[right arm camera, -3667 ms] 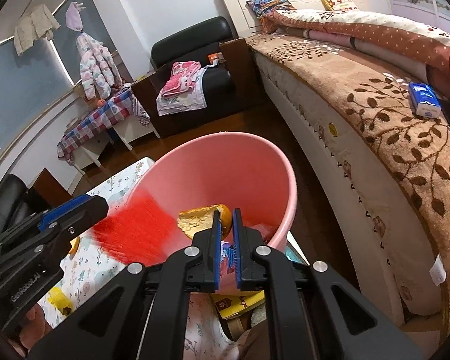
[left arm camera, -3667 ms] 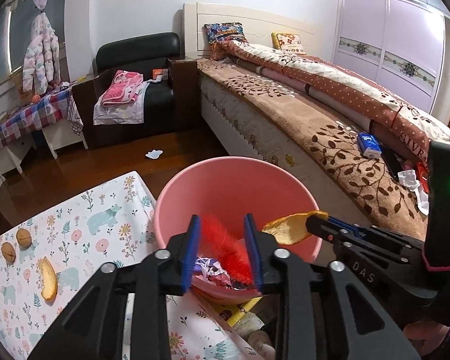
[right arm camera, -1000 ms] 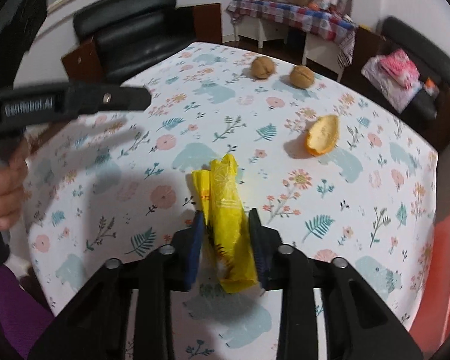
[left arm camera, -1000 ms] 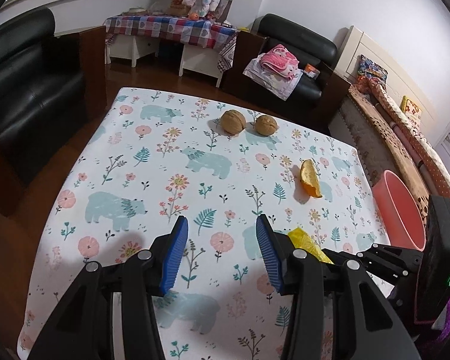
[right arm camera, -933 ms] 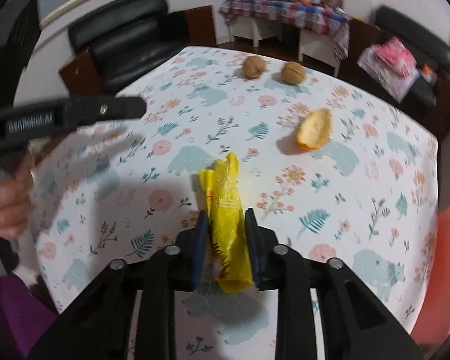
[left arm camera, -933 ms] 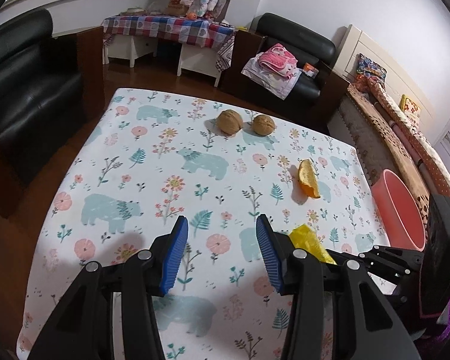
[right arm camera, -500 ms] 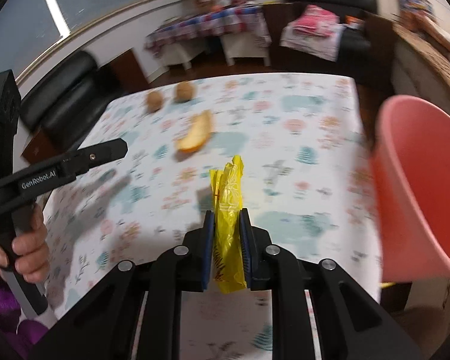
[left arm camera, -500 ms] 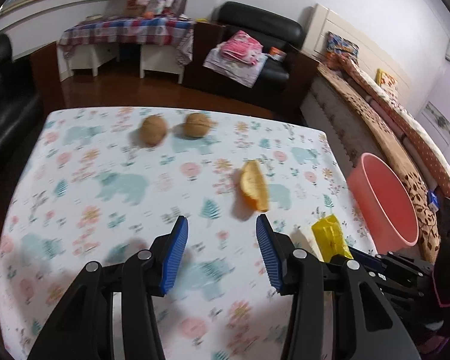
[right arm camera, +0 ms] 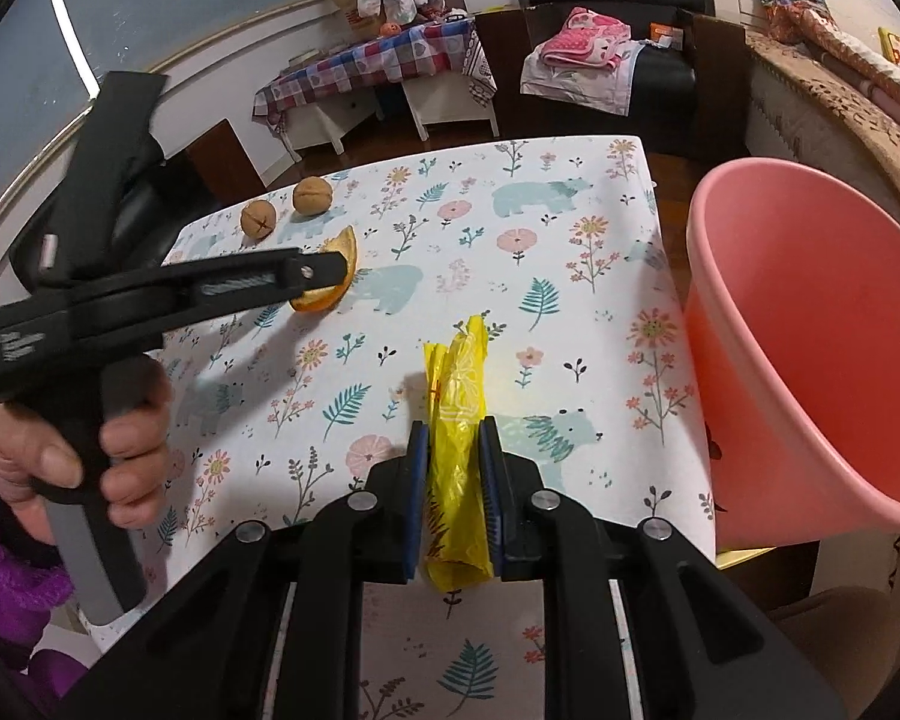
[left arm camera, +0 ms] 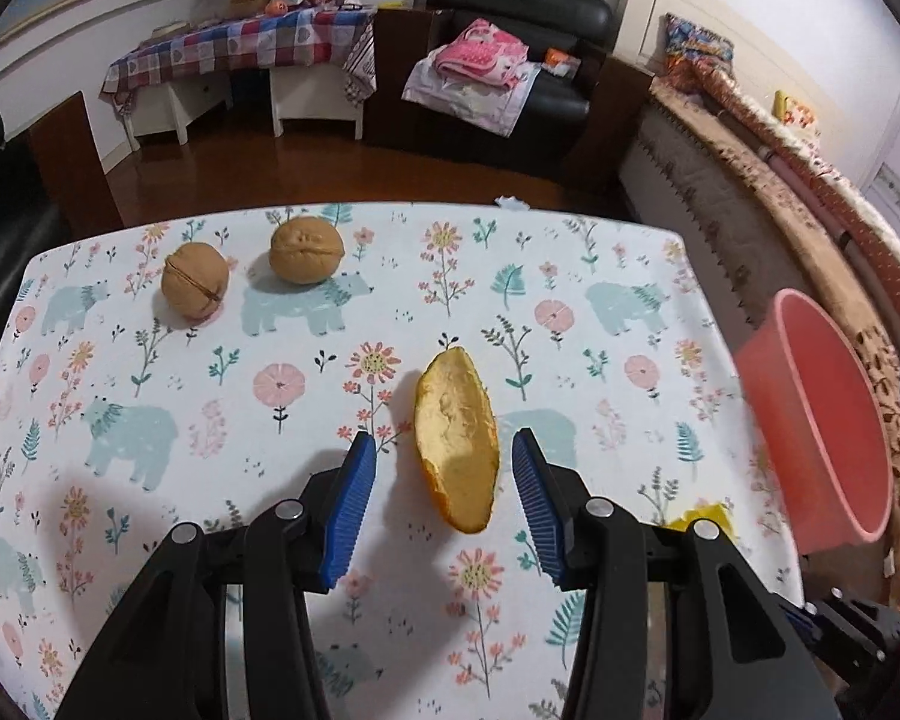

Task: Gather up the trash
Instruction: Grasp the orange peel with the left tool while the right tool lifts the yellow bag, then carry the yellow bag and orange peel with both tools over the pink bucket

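An orange peel (left arm camera: pixel 457 455) lies on the flowered tablecloth (left arm camera: pixel 222 408). My left gripper (left arm camera: pixel 444 495) is open with one finger on each side of the peel, not gripping it. The peel also shows in the right wrist view (right arm camera: pixel 324 294), partly behind the left gripper's finger. My right gripper (right arm camera: pixel 455 468) is shut on a yellow plastic wrapper (right arm camera: pixel 457 420) and holds it over the table, left of the pink bin (right arm camera: pixel 810 360). The bin also shows in the left wrist view (left arm camera: pixel 822 420) at the table's right edge.
Two walnuts (left arm camera: pixel 195 288) (left arm camera: pixel 306 249) lie at the far left of the table. A bed (left arm camera: pixel 810 192) runs along the right behind the bin. A black sofa with clothes (left arm camera: pixel 510 60) and a checked bench (left arm camera: pixel 240 54) stand beyond the table.
My left gripper moved forward and right until its open fingers came around the orange peel. My right gripper closed on the yellow wrapper, lifted it and swung it toward the pink bin.
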